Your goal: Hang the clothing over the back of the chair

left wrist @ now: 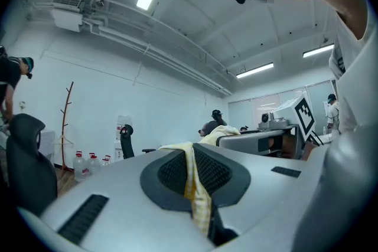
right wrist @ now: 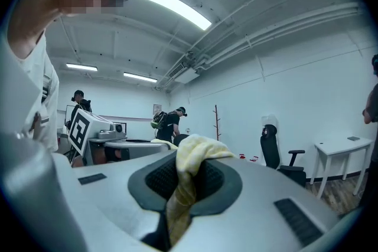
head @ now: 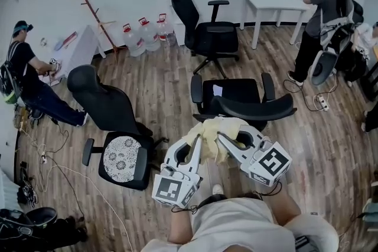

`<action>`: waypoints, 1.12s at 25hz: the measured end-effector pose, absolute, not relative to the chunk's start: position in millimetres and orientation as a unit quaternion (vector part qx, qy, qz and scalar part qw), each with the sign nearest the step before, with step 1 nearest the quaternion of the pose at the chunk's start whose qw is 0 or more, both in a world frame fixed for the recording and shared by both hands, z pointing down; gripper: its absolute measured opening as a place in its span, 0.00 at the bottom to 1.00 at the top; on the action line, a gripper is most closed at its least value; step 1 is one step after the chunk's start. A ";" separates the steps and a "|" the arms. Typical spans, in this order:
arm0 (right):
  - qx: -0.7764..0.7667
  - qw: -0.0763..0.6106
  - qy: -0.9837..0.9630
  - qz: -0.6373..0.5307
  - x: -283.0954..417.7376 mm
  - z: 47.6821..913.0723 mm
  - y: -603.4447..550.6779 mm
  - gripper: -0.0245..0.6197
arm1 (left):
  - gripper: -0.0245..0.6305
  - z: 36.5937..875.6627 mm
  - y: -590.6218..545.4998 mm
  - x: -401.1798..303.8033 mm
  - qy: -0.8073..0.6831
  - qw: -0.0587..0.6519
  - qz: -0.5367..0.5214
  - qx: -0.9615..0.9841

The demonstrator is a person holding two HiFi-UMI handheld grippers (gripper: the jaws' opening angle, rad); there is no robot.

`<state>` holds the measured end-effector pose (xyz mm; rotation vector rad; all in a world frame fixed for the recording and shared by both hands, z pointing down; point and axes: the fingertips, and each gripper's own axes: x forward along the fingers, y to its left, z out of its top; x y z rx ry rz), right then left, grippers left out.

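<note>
Between the shut fingers of the left gripper (left wrist: 192,153) and the right gripper (right wrist: 186,169) sits the yellow clothing (head: 214,134), each pair clamped on a bunched edge and holding it up. Just beyond the fingertips stands the chair (head: 260,108), its back bare, so by the look of it the lift is done and the draping is not yet. No writing can be read; the cubes (head: 273,161) bear only black-and-white patterns
</note>
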<state>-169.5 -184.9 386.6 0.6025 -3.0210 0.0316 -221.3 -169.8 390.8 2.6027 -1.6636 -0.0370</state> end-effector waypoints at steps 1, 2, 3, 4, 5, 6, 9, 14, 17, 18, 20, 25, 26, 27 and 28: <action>0.190 0.032 -0.981 0.007 -174.6 385.2 -186.7 0.11 | 0.07 389.5 -170.8 -225.6 -0.542 0.024 -0.012 0.840; 0.184 0.033 -0.982 0.005 -179.0 383.6 -188.4 0.11 | 0.07 388.1 -172.0 -229.3 -0.545 0.022 -0.012 0.838; 0.179 0.034 -0.983 0.002 -183.0 382.1 -190.1 0.11 | 0.07 386.7 -173.2 -232.6 -0.549 0.020 -0.012 0.836; 0.174 0.035 -0.984 0.000 -186.9 380.6 -191.7 0.11 | 0.07 385.3 -174.2 -236.0 -0.552 0.017 -0.011 0.834; 0.168 0.035 -0.985 -0.001 -191.0 379.0 -193.1 0.11 | 0.07 383.9 -175.2 -239.8 -0.556 0.016 -0.011 0.831; 0.163 0.034 -0.986 -0.002 -195.1 377.4 -194.5 0.11 | 0.07 382.1 -176.1 -243.6 -0.560 0.014 -0.010 0.829; 0.149 0.029 -0.988 -0.002 -204.5 372.7 -200.2 0.11 | 0.07 376.4 -180.1 -252.8 -0.571 0.009 -0.010 0.821; 0.124 0.021 -0.992 -0.002 -211.8 370.2 -216.5 0.11 | 0.07 371.5 -192.8 -258.9 -0.588 -0.003 -0.007 0.809; 0.108 0.020 -0.994 -0.003 -217.7 369.6 -228.0 0.11 | 0.07 370.2 -203.8 -264.0 -0.600 -0.004 -0.007 0.800; 0.103 0.020 -0.995 -0.002 -220.2 369.3 -232.2 0.11 | 0.07 369.7 -208.0 -266.1 -0.603 -0.004 -0.007 0.798; 0.093 0.017 -0.996 0.001 -225.2 367.8 -241.5 0.11 | 0.07 368.1 -217.6 -270.0 -0.610 -0.004 -0.007 0.792; 0.079 0.009 -0.997 0.012 -229.8 362.7 -267.1 0.11 | 0.07 361.2 -242.4 -273.9 -0.623 -0.009 -0.010 0.782; 0.077 0.007 -0.997 0.016 -230.8 361.3 -271.9 0.11 | 0.07 359.4 -246.8 -275.0 -0.625 -0.010 -0.011 0.781; 0.077 0.005 -0.997 0.019 -231.8 359.9 -276.8 0.11 | 0.07 357.5 -251.2 -276.0 -0.626 -0.012 -0.011 0.780; 0.077 0.002 -0.997 0.023 -232.5 358.6 -281.7 0.11 | 0.07 355.7 -255.8 -276.6 -0.627 -0.013 -0.011 0.779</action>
